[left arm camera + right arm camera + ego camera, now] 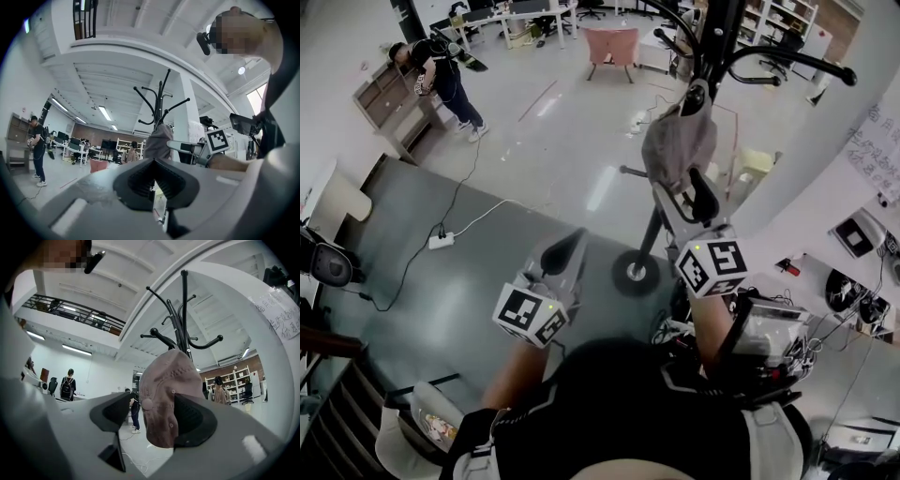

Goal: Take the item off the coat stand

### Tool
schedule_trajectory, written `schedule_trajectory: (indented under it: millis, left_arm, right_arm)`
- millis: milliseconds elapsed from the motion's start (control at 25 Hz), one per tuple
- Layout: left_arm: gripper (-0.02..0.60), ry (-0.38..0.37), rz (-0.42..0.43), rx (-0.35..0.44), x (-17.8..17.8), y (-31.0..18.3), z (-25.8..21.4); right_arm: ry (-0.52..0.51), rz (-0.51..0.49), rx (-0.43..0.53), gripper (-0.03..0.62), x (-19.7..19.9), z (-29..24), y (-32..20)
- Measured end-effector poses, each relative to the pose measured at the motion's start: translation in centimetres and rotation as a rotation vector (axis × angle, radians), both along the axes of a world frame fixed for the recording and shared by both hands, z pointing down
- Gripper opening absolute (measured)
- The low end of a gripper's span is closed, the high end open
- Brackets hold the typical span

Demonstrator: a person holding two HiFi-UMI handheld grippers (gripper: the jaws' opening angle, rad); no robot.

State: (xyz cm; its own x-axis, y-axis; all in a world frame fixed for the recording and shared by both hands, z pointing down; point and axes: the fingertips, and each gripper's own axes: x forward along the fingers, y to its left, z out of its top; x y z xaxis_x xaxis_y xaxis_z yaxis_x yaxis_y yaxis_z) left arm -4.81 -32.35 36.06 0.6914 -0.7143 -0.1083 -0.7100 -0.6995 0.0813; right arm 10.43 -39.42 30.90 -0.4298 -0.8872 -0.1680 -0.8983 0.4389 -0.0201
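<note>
Far off at the left of the head view, a person (441, 80) stands on the pale floor (581, 122), and the left gripper view shows the same figure (36, 140) upright beside desks. Nearer, the left gripper (555, 267) is held low and close to the body on a bent forearm (511, 370), its tip aimed forward and well apart from the stand. Its own view shows what the head view cannot: the left gripper (154, 176) has its dark pads (140, 180) drawn together with only a sliver of light below them and nothing held. Beyond them rise the black coat stand (161, 98) and the hanging cap (158, 140). To the right in the head view, the dusty pink cap (680, 141) hangs from a hook of the coat stand (712, 37), long axis up and down, crown uppermost. The right gripper (686, 192) reaches up to it on an extended forearm (712, 328). Only the right gripper view shows the fit: the right gripper (154, 413) stands wide apart with the cap (166, 385) between its jaws, fabric against the right-hand pad (192, 420), clear of the left-hand one, the crown button turned toward the left, the coat stand (183, 310) above
</note>
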Motion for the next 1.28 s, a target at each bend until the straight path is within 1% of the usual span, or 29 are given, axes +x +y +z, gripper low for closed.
schedule_trajectory:
  millis: [80,160,280,440,560,680,840,1040,1280]
  left_arm:
    - [0.017,-0.007,-0.006,0.003,-0.2,0.0,0.1]
    - [0.017,-0.006,-0.018,-0.001,-0.5,0.0,0.1]
    - [0.017,0.0,-0.05,-0.015,-1.2,-0.2,0.1]
    - [0.017,-0.004,-0.077,-0.016,-1.7,-0.2,0.0]
    - [0.017,0.001,-0.09,-0.023,-1.7,-0.1,0.1]
    - [0.017,0.0,-0.099,-0.034,-1.6,0.1,0.4]
    - [0.017,-0.002,-0.11,-0.036,-1.5,0.3,0.4]
    - [0.017,0.008,-0.128,-0.049,-1.9,0.7,0.9]
    - [0.017,-0.008,-0.117,-0.031,-2.5,1.4,0.8]
  right_arm:
    - [0.009,-0.004,-0.003,0.295,-0.2,0.2,-0.4]
    - [0.039,0.002,0.002,0.293,-0.4,0.4,-0.8]
    - [0.087,0.025,0.016,0.26,-0.5,0.5,-1.3]
    - [0.075,0.028,0.011,0.212,-0.5,0.5,-1.7]
    - [0.069,0.013,0.008,0.208,-0.6,0.5,-1.8]
    - [0.059,-0.013,0.01,0.172,-1.0,0.3,-1.7]
    - [0.064,-0.031,0.018,0.164,-1.4,0.0,-1.8]
    - [0.065,-0.031,0.013,0.123,-1.5,0.1,-2.0]
    - [0.069,0.004,0.021,0.106,-1.3,-0.4,-1.6]
